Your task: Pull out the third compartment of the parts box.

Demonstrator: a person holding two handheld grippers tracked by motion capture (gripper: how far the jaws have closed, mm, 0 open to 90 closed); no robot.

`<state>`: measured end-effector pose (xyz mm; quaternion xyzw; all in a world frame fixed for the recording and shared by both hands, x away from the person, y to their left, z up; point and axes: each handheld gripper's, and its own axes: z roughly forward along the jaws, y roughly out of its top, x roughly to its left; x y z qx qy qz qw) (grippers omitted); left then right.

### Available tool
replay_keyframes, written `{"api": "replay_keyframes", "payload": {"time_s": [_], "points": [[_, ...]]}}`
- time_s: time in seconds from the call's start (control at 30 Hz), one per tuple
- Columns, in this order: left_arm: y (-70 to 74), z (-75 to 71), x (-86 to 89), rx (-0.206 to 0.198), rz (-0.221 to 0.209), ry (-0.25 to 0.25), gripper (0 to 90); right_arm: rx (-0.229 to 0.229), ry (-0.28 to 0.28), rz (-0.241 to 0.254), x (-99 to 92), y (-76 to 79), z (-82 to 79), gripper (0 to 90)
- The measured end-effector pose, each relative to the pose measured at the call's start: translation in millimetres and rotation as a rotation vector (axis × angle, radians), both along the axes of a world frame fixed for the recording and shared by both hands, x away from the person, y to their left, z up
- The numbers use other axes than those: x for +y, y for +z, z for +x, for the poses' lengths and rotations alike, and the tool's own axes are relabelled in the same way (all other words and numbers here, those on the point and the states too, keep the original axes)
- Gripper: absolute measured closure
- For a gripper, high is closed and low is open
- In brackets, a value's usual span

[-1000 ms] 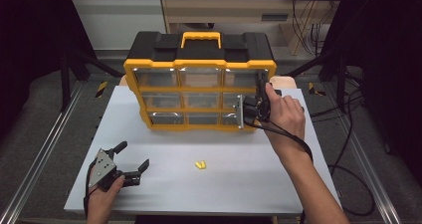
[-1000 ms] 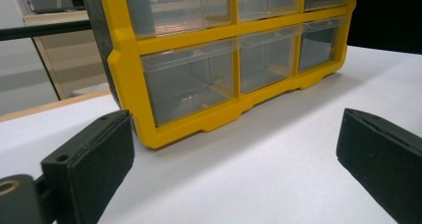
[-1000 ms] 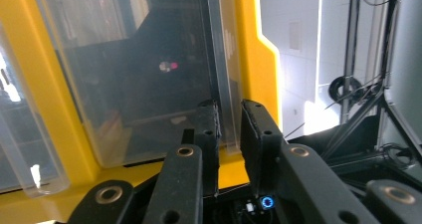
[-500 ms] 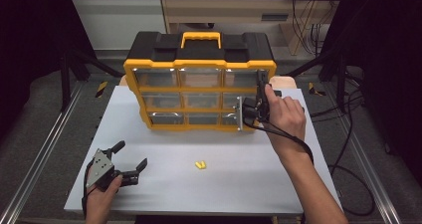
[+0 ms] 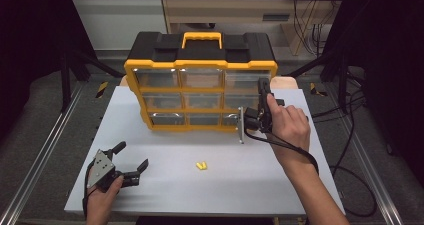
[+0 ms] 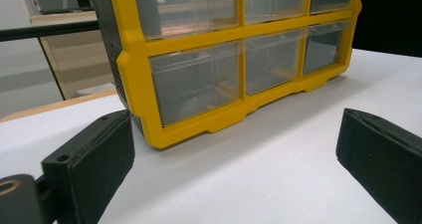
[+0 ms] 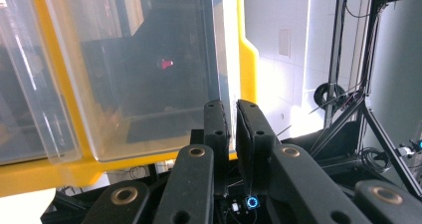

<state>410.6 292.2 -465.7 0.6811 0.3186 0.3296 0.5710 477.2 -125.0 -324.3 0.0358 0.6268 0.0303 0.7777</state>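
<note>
Organizer cabinet (image 5: 200, 80) = biggest item, yellow frame w/ black top + yellow carry handle (image 5: 202, 38), standing upright at far side of white table (image 5: 250, 185), front facing me. 3 x 3 grid of clear drawers. In left gripper view I see its lower left corner (image 6: 149, 134) sitting flat on the tabletop, drawers there closed flush.

Right gripper (image 5: 250, 120) is at cabinet's lower right corner, my right hand (image 5: 287, 127) wrapped round its body, cable trailing back along forearm. Bottom-right drawer (image 5: 240, 125) is drawn out a bit; its clear front panel stands proud of the frame. Right gripper view: the two black jaws almost together, w/ thin edge of that clear drawer front (image 7: 225, 74) pinched between the pads. Jaws have just been closing, drawer edge between them. So I read it as clamped on the drawer.

Left gripper (image 5: 131, 161) lies low on near left of table, well apart from cabinet, my left hand (image 5: 102, 195) under it. Jaws spread wide, nothing between pads; bare tabletop between them in left gripper view.

Small yellow piece (image 5: 201, 165) lies on table near centre, between the two grippers, touching neither. Too small to ID.
</note>
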Motion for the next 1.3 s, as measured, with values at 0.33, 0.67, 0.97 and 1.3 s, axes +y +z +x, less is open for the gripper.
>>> {"api": "replay_keyframes", "payload": {"time_s": [0.33,0.67,0.97,1.3], "points": [[-0.6,0.0,0.4,0.002,-0.001,-0.001,1.6,0.0,0.005,-0.017,-1.7,1.3,-20.4,84.6],[0.5,-0.3,-1.3,0.0,0.0,-0.003,1.6,0.002,0.009,-0.028,-0.4,-1.5,-32.6,84.3],[-0.7,-0.6,0.5,0.003,0.0,-0.001,1.6,0.002,0.009,-0.029,-0.8,0.6,-45.2,84.5],[0.4,-0.3,-0.8,0.001,-0.001,0.0,1.5,0.001,0.014,-0.035,-1.1,-0.7,-59.6,84.2]]}}
